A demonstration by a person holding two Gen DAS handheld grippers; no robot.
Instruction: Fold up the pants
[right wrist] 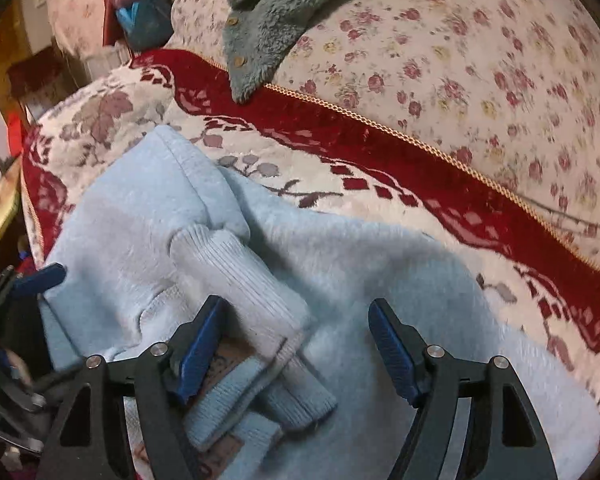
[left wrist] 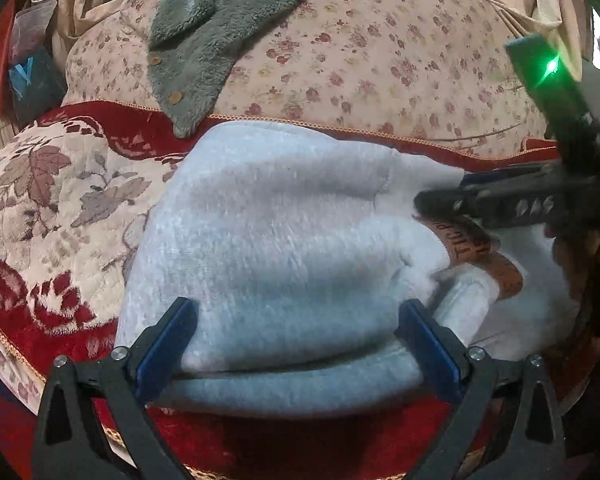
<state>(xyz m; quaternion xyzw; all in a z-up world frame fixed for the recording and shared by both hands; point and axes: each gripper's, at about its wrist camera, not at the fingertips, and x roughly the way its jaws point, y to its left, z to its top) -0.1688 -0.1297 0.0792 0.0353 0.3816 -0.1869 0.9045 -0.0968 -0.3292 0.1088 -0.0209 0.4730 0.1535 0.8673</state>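
The light blue fleece pants (left wrist: 284, 240) lie folded in a thick bundle on a red and cream patterned blanket (left wrist: 60, 208). My left gripper (left wrist: 300, 344) is open wide, and the near fold of the bundle bulges between its blue pads. My right gripper (right wrist: 296, 348) is open over the pants (right wrist: 380, 280). A ribbed cuff (right wrist: 240, 280) and a brown label (right wrist: 224, 360) lie by its left finger. In the left wrist view the right gripper's fingers (left wrist: 440, 202) rest at the bundle's right side, above the brown label (left wrist: 480, 256).
A grey-green fleece jacket (left wrist: 220, 40) with wooden buttons lies at the back on a rose-print quilt (left wrist: 380, 60), overlapping the blanket's gold-trimmed edge. Bags and boxes (left wrist: 28, 64) are stacked at the far left. The blanket's front edge (left wrist: 300, 452) runs just under my left gripper.
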